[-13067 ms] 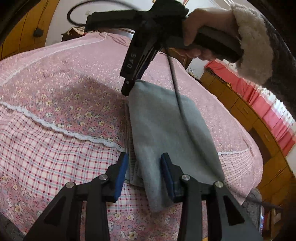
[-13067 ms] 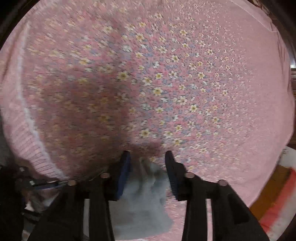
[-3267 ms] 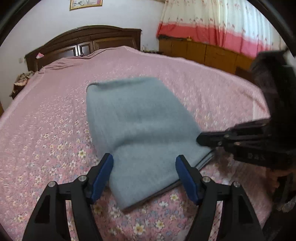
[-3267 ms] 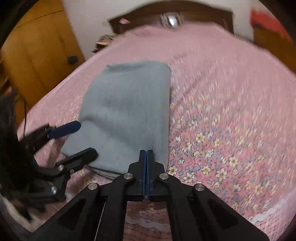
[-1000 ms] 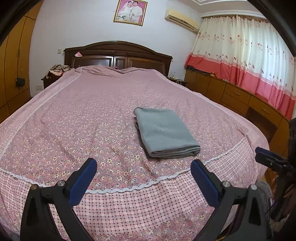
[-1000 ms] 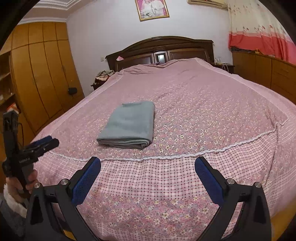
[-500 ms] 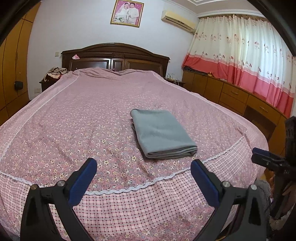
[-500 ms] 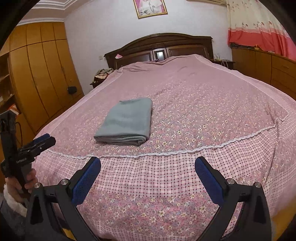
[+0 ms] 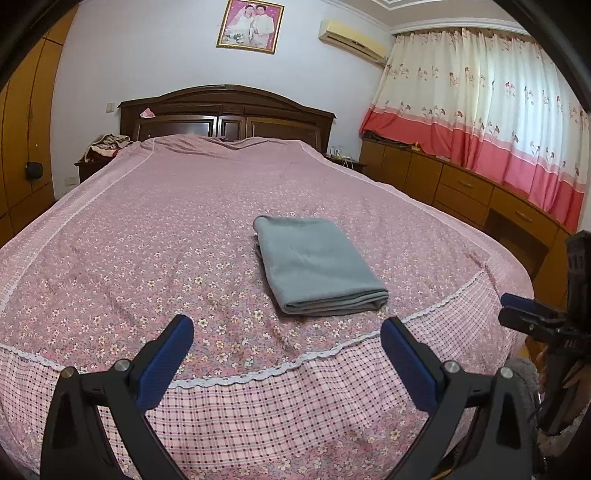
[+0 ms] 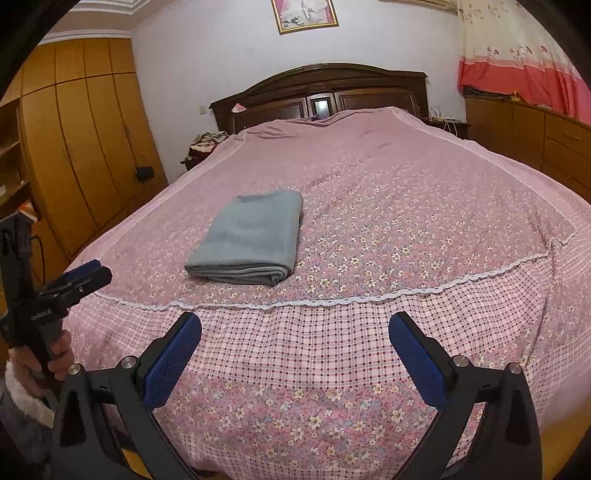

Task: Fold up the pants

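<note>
Both jaws are gaping wide and empty as the left gripper [image 9: 286, 349] and right gripper [image 10: 295, 341] are facing the folded pants [image 9: 317, 260], lying lengthwise ahead on the bed [image 9: 147, 229].

One folded pair of pants [image 9: 317, 264], one bed [image 9: 147, 229], two grippers: left gripper [image 9: 286, 349] and right gripper [image 10: 295, 345], one framed picture [image 9: 250, 24] ahead.

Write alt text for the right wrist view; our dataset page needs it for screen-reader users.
Grey pants lie folded in a neat rectangle on a pink floral bedspread. The right gripper frames the foreground with jaws wide open and empty, and the left gripper shows at the left edge. A dark headboard stands behind.
</note>
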`<state>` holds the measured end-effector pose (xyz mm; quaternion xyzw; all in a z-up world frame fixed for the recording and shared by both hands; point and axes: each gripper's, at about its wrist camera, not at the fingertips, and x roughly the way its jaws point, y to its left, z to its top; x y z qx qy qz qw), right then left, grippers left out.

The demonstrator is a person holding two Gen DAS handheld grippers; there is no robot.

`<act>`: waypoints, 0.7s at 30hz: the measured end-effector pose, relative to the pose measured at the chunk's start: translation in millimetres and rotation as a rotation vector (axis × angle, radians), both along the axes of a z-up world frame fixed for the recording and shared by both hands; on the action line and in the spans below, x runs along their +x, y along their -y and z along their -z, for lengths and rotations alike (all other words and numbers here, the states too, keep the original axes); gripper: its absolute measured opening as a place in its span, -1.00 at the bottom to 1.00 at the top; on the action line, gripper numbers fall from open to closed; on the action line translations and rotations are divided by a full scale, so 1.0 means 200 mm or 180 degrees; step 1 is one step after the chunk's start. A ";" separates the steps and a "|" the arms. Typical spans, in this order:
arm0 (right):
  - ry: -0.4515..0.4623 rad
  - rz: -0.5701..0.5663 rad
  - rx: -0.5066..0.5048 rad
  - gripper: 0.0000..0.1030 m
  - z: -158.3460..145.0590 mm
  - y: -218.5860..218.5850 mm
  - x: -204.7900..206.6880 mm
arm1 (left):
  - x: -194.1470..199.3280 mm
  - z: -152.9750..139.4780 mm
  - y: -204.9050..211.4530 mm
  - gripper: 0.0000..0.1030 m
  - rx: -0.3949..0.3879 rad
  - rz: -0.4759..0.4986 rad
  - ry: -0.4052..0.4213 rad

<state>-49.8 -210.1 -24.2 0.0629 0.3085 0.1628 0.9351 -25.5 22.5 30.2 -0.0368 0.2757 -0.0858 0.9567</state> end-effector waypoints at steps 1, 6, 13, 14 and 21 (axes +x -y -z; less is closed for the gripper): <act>0.0007 0.0003 -0.0008 1.00 0.00 0.00 0.00 | 0.00 0.00 0.00 1.00 0.0013 0.0004 0.0008; -0.0015 0.0003 -0.0047 1.00 0.01 0.00 0.00 | 0.00 -0.01 0.01 1.00 0.0011 0.0020 0.0019; -0.0045 0.0007 -0.0015 1.00 0.02 0.00 0.00 | 0.01 0.00 0.02 1.00 0.0024 0.0030 0.0007; -0.0053 0.0005 -0.0006 1.00 0.02 0.00 0.00 | 0.01 0.00 0.02 1.00 0.0024 0.0031 0.0008; -0.0069 -0.0001 -0.0039 1.00 0.03 0.00 0.00 | 0.02 0.01 0.01 1.00 0.0021 0.0023 -0.0013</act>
